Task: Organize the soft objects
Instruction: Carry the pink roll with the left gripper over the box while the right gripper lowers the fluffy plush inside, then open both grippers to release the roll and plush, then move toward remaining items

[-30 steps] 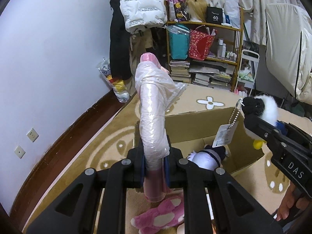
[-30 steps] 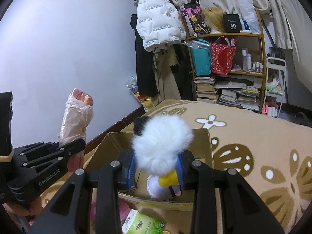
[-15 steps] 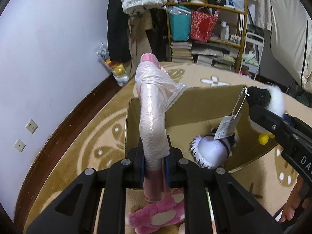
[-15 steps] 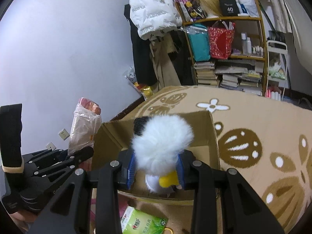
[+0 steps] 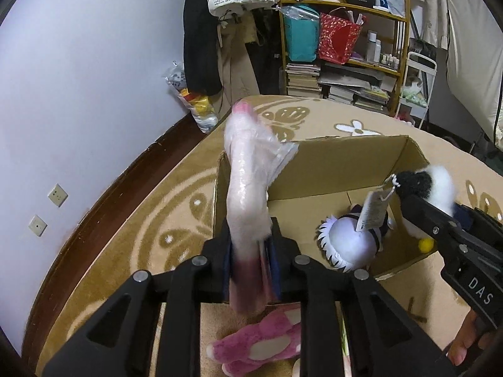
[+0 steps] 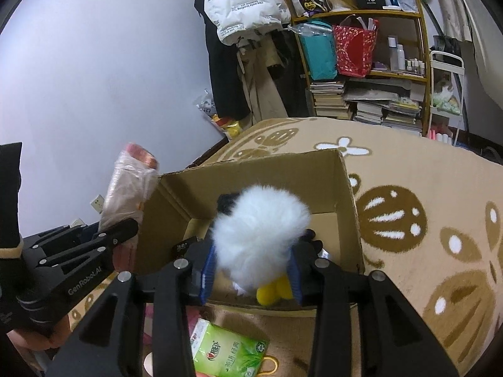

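My left gripper is shut on a pink soft toy wrapped in clear plastic, held upright over the near left corner of an open cardboard box. My right gripper is shut on a fluffy white plush with a black head and yellow feet, held over the box's near edge. It also shows in the left wrist view, with a paper tag hanging from it. A white and purple plush doll lies inside the box.
A pink plush lies on the tan patterned rug in front of the box. A green tissue pack lies below my right gripper. A cluttered shelf and hanging coats stand at the far wall.
Both grippers have moved forward and down toward the box with their toys. The box now looks larger and closer, and the fluffy plush is lower over its opening.
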Available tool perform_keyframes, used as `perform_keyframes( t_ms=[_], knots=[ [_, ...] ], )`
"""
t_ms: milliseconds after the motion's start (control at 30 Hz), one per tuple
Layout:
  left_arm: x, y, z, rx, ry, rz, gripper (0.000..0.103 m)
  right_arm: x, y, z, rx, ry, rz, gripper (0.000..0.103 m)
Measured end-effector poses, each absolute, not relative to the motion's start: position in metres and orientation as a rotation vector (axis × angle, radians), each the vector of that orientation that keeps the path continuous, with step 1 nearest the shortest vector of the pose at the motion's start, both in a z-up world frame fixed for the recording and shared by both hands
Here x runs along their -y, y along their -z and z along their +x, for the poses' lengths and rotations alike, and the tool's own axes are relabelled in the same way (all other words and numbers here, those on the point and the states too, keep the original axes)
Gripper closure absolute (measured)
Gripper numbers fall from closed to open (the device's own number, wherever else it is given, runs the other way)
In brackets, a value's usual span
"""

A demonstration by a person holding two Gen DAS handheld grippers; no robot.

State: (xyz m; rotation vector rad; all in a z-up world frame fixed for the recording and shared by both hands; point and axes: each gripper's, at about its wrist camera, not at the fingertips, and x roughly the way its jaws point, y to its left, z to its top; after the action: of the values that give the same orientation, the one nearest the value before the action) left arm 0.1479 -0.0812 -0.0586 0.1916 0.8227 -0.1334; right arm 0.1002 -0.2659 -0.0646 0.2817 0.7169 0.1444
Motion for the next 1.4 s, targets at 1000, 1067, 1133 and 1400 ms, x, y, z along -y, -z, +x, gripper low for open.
perform_keyframes(
  t_ms=[1000, 1067, 1133, 1400],
  knots=[
    [0.046, 0.014, 0.088, -0.775, 0.049, 0.193, 0.003, 0.274, 0.020, 0.046, -0.669, -0.069, 0.291, 0.000],
    [0.043, 0.013, 0.080, -0.777, 0.047, 0.186, 0.002, 0.275, 0.019, 0.041, -0.672, -0.067, 0.297, 0.000],
    [0.040, 0.016, 0.072, -0.798, 0.064, 0.166, 0.000, 0.276, 0.020, 0.037, -0.684, -0.067, 0.300, 0.000],
    [0.027, 0.031, 0.052, -0.876, 0.069, 0.098, 0.000, 0.268, 0.029, 0.019, -0.758, -0.100, 0.274, 0.000]
  ],
)
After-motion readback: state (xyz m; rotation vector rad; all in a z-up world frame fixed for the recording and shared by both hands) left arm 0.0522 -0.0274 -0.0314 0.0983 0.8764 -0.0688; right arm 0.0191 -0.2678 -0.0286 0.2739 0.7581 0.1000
